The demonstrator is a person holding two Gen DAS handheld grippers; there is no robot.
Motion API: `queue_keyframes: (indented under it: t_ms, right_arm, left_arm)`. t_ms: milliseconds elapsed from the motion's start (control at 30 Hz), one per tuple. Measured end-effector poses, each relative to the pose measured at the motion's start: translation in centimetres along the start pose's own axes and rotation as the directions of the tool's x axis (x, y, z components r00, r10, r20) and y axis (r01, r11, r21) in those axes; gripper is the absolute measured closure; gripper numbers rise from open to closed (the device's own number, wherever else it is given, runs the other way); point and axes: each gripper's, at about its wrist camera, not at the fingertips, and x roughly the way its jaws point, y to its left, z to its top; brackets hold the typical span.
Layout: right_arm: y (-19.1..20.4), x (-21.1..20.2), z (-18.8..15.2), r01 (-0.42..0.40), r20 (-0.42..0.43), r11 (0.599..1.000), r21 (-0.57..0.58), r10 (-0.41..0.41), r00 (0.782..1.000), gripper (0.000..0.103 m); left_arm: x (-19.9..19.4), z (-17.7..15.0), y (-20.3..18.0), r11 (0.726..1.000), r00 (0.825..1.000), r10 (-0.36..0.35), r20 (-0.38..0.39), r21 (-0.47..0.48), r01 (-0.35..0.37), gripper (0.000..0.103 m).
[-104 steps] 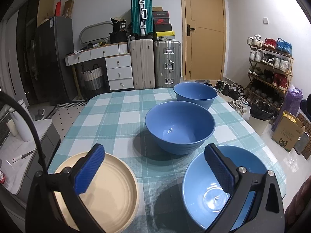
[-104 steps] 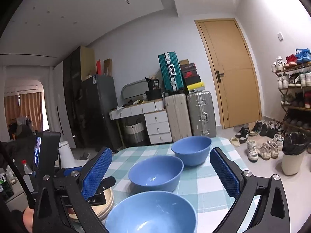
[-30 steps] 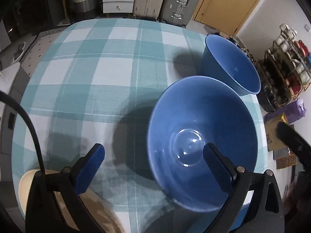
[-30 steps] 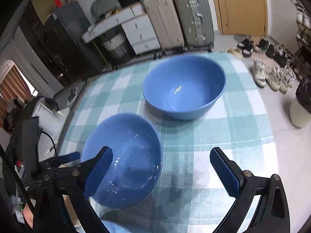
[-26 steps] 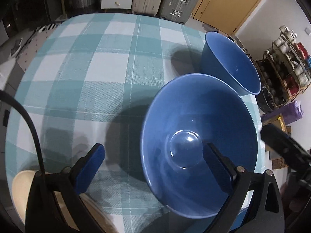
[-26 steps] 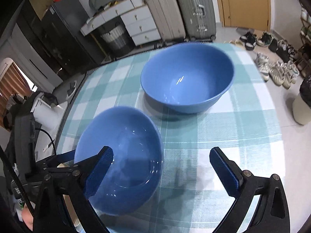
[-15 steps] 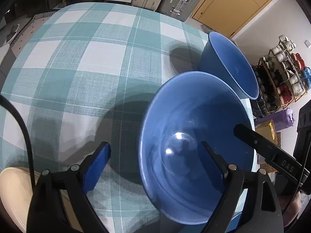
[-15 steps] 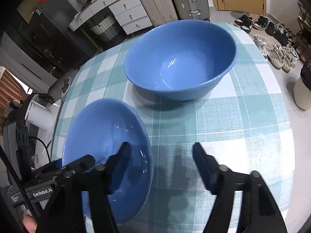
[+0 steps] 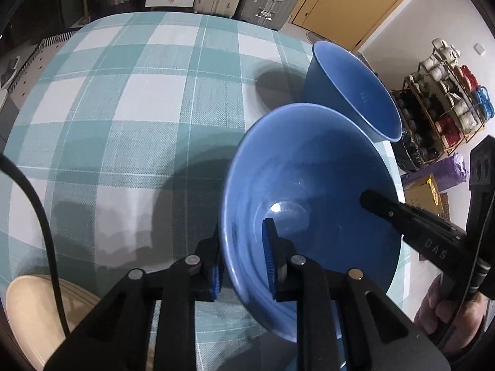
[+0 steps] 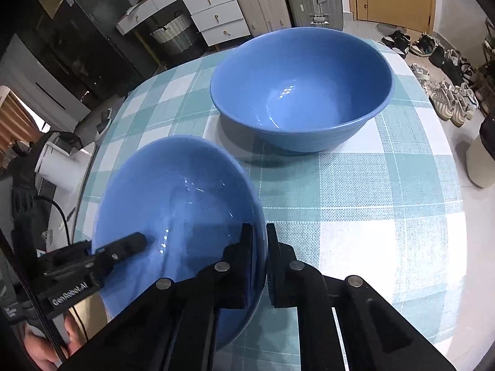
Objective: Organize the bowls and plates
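Checked tablecloth [image 9: 130, 99] carries the near blue bowl [image 9: 309, 191], its rim pinched by the closing left gripper [image 9: 243, 262] and the clamped right gripper [image 10: 259, 253]; only the left view shows a cream plate [image 9: 34, 309], the right a basket [image 10: 173, 35]

The left gripper [image 9: 243, 259] points steeply down, its jaws closing across the near left rim of the blue bowl [image 9: 315, 185], one pad inside, one outside. The right gripper [image 10: 259, 256], equally steep, is clamped on the bowl's opposite rim. A hand [image 9: 448, 315] grasps its handle at right.
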Motion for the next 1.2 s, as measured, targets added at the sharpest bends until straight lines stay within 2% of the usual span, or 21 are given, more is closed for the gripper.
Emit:
queue_keyframes:
  t_ms: [167, 333, 667, 967, 1067, 1200]
  right_arm:
    - [0.3, -0.7, 0.3, 0.002, 0.013, 1.0, -0.002, -0.002, 1.0, 0.097]
    - [0.3, -1.4, 0.6, 0.007, 0.021, 1.0, -0.005, -0.007, 1.0, 0.097]
    - [1.3, -3.4, 1.1, 0.022, 0.04, 1.0, -0.015, -0.021, 0.999, 0.097]
    - [2.1, -6.9, 0.6, 0.028, 0.054, 1.0, -0.008, -0.028, 0.998, 0.097]
    - [2.4, -8.6, 0.3, 0.037, 0.068, 0.999, -0.018, -0.036, 0.997, 0.098]
    - [3.1, -10.5, -0.2, 0.05, 0.074, 0.998, -0.028, -0.048, 0.996, 0.098]
  left_arm:
    - [-0.1, 0.0, 0.1, 1.0, 1.0, 0.0, 0.009, -0.001, 0.0, 0.084]
    - [0.1, 0.0, 0.3, 0.999, 0.999, -0.036, -0.011, -0.015, 0.036, 0.084]
    - [-1.6, -0.2, -0.4, 0.999, 0.999, -0.039, 0.014, 0.024, 0.039, 0.084]
    - [-4.6, -0.6, -1.3, 0.996, 0.995, -0.063, 0.075, 0.062, 0.058, 0.084]
    - [-5.0, -0.8, -1.5, 0.994, 0.993, -0.098, 0.062, 0.055, 0.095, 0.084]
    - [-6.0, -1.2, -1.9, 0.993, 0.992, -0.109, 0.061, 0.058, 0.106, 0.084]
